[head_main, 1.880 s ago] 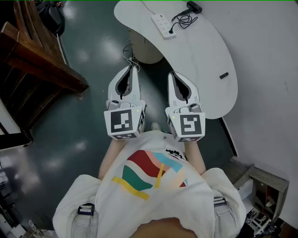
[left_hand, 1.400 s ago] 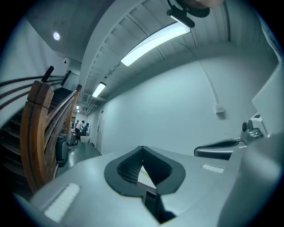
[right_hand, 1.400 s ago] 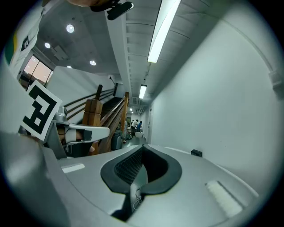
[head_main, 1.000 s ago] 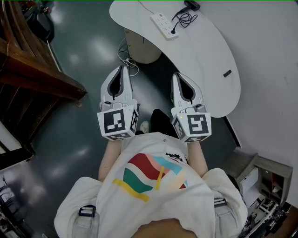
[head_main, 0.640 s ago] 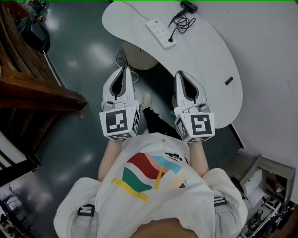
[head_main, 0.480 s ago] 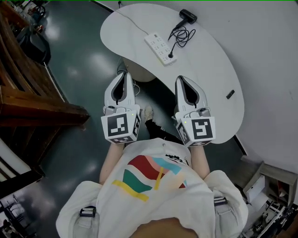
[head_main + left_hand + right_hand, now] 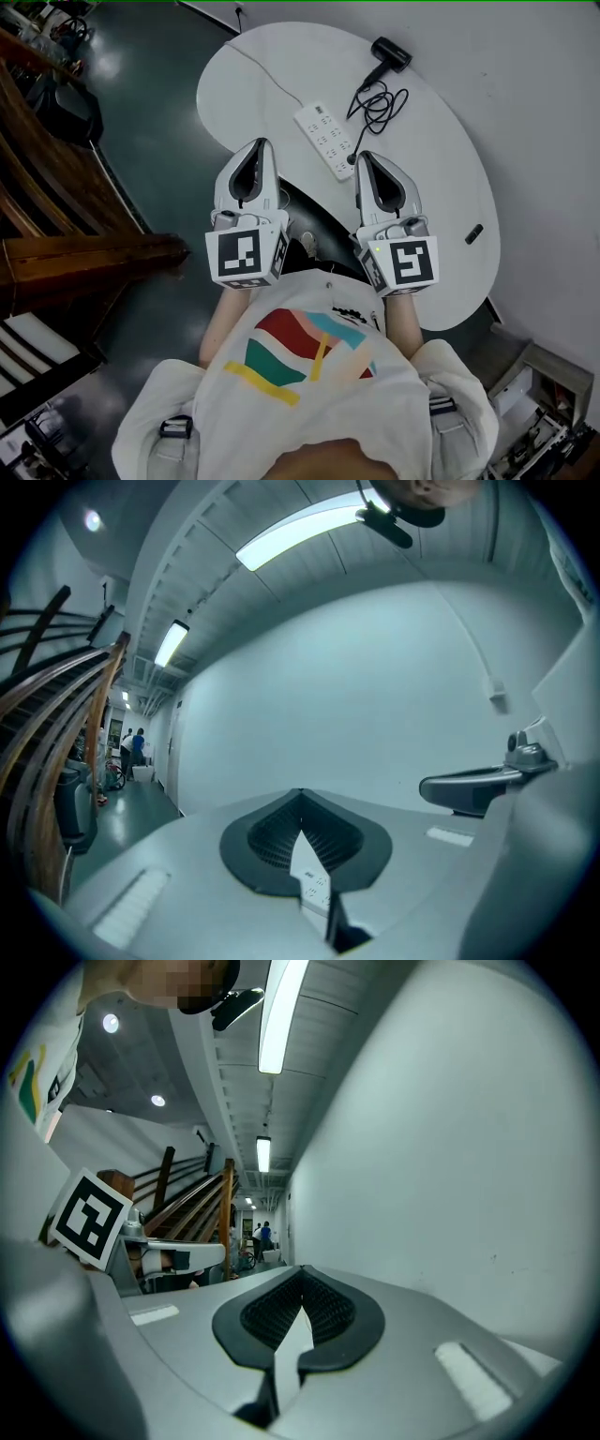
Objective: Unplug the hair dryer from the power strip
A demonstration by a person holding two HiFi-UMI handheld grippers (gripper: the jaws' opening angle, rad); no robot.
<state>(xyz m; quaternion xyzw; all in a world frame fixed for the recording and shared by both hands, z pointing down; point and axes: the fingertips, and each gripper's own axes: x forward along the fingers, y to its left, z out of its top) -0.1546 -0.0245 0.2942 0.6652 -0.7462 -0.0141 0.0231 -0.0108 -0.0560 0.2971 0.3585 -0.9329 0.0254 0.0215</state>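
I note the white oval table (image 7: 441, 187) has a smooth matt top. On it, the white oblong power strip (image 7: 325, 141) looks like satin plastic; the black hair dryer (image 7: 391, 53) matt plastic. Left of the table, the dark green floor (image 7: 159, 112) is glossy, the brown wooden stair rail (image 7: 84, 258) varnished.

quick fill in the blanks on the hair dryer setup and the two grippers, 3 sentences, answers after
1. The hair dryer lying on the table is ___ in colour.
2. Its coiled cord leads to the power strip, which is ___ in colour.
3. The left gripper and the right gripper both have their jaws ___ (open or shut), with nothing between them.

Missing words: black; white; shut
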